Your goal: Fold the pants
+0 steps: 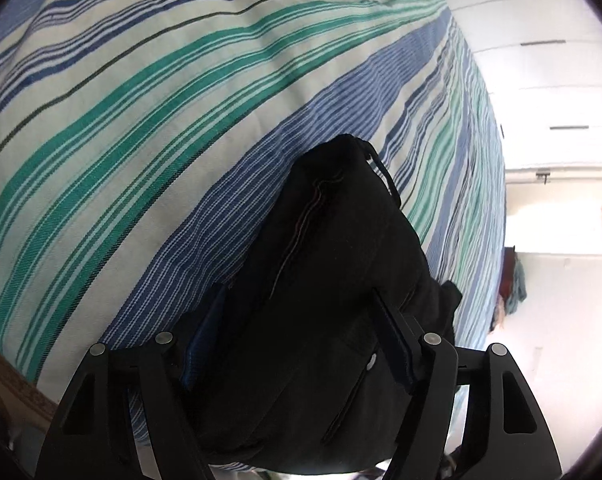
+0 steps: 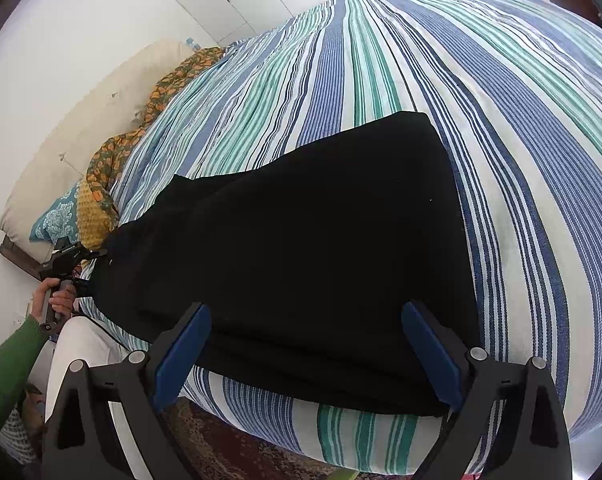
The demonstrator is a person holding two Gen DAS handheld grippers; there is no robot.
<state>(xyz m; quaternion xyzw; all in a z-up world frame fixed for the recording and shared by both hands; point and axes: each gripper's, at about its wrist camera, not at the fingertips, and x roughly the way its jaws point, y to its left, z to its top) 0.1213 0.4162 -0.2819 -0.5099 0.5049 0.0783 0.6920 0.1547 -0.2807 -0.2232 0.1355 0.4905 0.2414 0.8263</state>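
Observation:
Black pants (image 2: 301, 240) lie lengthwise on the striped bed cover (image 2: 501, 120), one leg folded over the other. In the right wrist view my right gripper (image 2: 306, 308) stands open over their near end at the bed's edge, its blue pads (image 2: 181, 356) clear of the cloth. My left gripper (image 2: 71, 254) is at the far end, held by a hand (image 2: 57, 296) in a green sleeve. In the left wrist view my left gripper (image 1: 297, 292) stands wide apart with the waist end of the pants (image 1: 333, 240) bulging between its jaws; a button (image 1: 371, 360) and a pocket slit show there.
A cream pillow (image 2: 81, 140), an orange patterned cloth (image 2: 157, 96) and a teal cushion (image 2: 57, 216) line the head of the bed. White wardrobe doors (image 1: 541, 80) stand beyond the bed. A patterned rug (image 2: 221, 448) covers the floor below the bed's edge.

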